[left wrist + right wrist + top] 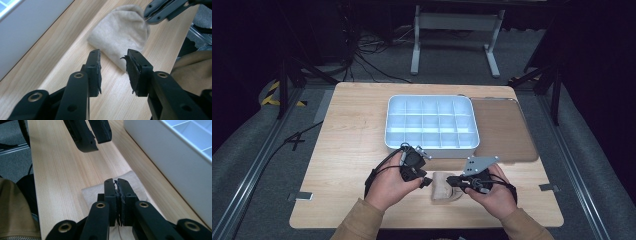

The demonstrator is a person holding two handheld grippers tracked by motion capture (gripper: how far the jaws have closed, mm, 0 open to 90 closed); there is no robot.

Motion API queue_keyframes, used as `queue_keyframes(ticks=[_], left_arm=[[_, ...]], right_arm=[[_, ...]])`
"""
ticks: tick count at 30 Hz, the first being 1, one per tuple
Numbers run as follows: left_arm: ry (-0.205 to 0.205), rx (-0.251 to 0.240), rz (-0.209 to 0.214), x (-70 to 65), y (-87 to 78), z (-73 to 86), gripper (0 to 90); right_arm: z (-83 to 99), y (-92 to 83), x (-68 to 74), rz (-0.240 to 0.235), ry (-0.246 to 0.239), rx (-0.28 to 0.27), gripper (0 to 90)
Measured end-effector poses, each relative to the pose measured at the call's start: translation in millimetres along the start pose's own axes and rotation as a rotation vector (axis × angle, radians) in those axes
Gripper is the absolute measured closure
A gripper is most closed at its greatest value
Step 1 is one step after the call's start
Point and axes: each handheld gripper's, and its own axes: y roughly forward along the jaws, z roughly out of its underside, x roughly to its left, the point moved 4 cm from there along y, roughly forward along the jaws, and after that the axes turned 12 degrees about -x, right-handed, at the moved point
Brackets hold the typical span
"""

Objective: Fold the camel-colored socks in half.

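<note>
On the wooden table (347, 130), the beige cloth (444, 187) lay between both grippers: right gripper (116, 185) pinching its right end, left gripper (112, 60) gaping beside its left end.

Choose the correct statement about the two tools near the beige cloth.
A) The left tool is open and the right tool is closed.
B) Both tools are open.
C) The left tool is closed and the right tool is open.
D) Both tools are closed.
A: the left tool shows a clear gap between its jaws before the beige cloth, while the right tool has its jaws pressed together.
</note>
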Motion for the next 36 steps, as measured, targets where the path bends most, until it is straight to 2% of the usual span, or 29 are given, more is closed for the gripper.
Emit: queue_keyframes(ticks=[5, 12, 17, 18, 19, 22, 25, 28, 30, 33, 36], left_arm=[[0.01, 0.024, 0.002, -0.4, 2.6, 2.7, 67.3], [0.021, 0.027, 0.009, -1.6, 7.7, 0.0, 69.6], [0.071, 0.006, 0.021, -8.6, 19.2, -6.3, 72.1], [0.071, 0.006, 0.021, -8.6, 19.2, -6.3, 73.4], [0.101, 0.0, 0.035, -11.9, 24.8, -8.3, 73.4], [0.133, -0.017, 0.061, -17.6, 36.3, -10.8, 75.6], [0.157, 0.01, 0.074, -21.2, 49.0, -9.6, 76.2], [0.193, 0.064, 0.054, -19.5, 57.3, -7.0, 77.4], [0.182, 0.079, 0.066, -19.2, 59.8, -5.7, 78.0], [0.174, 0.108, 0.062, -18.4, 62.9, -3.4, 78.5], [0.18, 0.126, 0.064, -17.6, 66.1, -2.0, 78.6]], right_arm=[[7.7, 10.3, -3.8, 0.002, 0.015, 0.029, 85.8], [15.2, 6.2, -8.2, 0.02, 0.031, 0.051, 85.8], [21.5, 2.6, -10.5, 0.035, 0.047, 0.056, 85.3], [21.5, 2.6, -10.5, 0.035, 0.047, 0.056, 85.3], [23.0, 2.2, -11.0, 0.036, 0.049, 0.053, 85.3], [27.1, 1.1, -11.7, 0.041, 0.057, 0.054, 85.1], [30.2, 0.1, -11.6, 0.038, 0.063, 0.052, 84.7], [32.2, -0.6, -11.9, 0.04, 0.065, 0.05, 84.4], [34.3, -1.5, -12.2, 0.043, 0.071, 0.052, 84.0], [36.5, -2.5, -13.1, 0.047, 0.076, 0.053, 83.6], [38.8, -2.9, -13.8, 0.051, 0.08, 0.056, 82.2]])
